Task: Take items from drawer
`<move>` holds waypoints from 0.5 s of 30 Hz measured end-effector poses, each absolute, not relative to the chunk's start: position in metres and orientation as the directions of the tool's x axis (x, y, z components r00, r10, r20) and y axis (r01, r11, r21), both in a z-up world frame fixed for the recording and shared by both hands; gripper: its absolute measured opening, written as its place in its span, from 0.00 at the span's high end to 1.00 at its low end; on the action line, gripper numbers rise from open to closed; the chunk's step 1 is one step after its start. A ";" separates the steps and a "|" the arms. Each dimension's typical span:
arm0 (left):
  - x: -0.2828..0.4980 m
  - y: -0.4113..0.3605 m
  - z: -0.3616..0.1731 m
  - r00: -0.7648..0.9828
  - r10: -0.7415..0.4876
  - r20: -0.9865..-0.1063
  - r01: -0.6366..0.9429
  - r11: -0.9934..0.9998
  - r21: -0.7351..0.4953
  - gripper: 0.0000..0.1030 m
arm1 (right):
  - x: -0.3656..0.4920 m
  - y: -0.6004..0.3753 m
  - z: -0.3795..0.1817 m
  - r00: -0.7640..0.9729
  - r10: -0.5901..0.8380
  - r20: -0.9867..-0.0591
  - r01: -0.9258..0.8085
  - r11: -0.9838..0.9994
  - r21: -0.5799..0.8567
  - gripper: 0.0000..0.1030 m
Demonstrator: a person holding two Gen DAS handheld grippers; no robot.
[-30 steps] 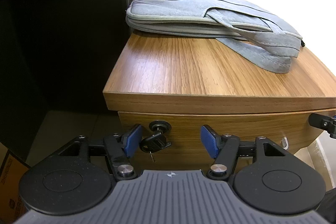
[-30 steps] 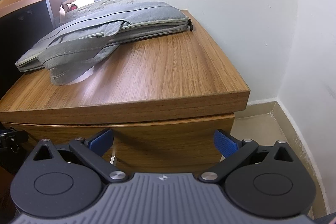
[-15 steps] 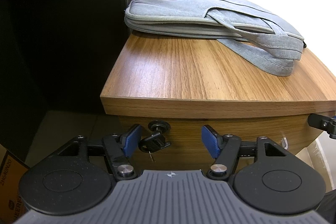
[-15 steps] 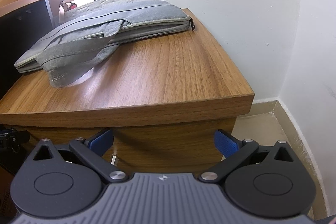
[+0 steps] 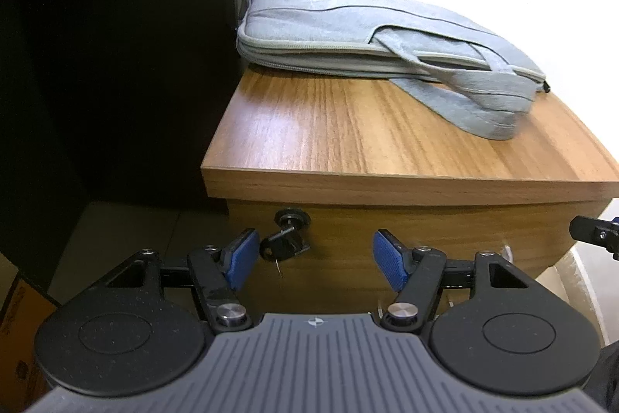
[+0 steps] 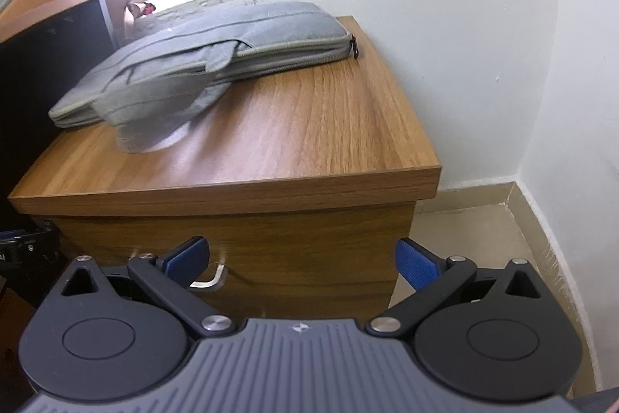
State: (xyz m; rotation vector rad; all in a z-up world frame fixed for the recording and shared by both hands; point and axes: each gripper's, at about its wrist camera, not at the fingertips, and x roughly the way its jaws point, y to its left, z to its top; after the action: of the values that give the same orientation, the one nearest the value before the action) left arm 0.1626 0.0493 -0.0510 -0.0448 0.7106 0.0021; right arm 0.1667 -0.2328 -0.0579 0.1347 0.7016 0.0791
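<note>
A wooden drawer cabinet stands in front of me, its top drawer front (image 5: 387, 235) closed. A black key (image 5: 284, 244) hangs in the lock at the drawer's upper left. A metal handle (image 6: 211, 277) shows on the drawer front in the right wrist view (image 6: 271, 250). My left gripper (image 5: 315, 260) is open and empty, level with the drawer front, its left finger beside the key. My right gripper (image 6: 303, 258) is open and empty, its left finger just in front of the handle. The drawer's contents are hidden.
A grey laptop bag (image 5: 371, 37) lies on the cabinet top (image 5: 348, 126), also in the right wrist view (image 6: 216, 53). A dark desk side (image 5: 116, 64) stands left of the cabinet. A white wall (image 6: 464, 26) and floor skirting (image 6: 541, 219) lie right. A cardboard box (image 5: 15, 335) sits low left.
Both grippers have pulled back and shifted: the cabinet now looks smaller and farther in both views, and the metal handle has come into fuller view by my right gripper's left finger. Both stay open.
</note>
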 end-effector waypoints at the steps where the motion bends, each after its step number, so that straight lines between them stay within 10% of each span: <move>1: 0.159 0.049 -0.049 0.760 -0.015 -0.650 -0.014 0.999 -0.040 0.34 | 0.164 -0.233 -0.055 0.761 0.123 -0.636 -0.035 0.988 0.149 0.00; 15: 0.105 0.039 -0.005 0.792 -0.029 -0.610 0.014 0.999 -0.028 0.23 | 0.102 -0.237 -0.005 0.790 0.155 -0.593 -0.103 0.987 0.122 0.00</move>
State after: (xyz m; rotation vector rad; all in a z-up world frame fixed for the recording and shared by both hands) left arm 0.1051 0.0391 -0.0048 -0.0225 0.6568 -0.0232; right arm 0.1016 -0.2371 -0.0054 0.0847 0.6450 0.1391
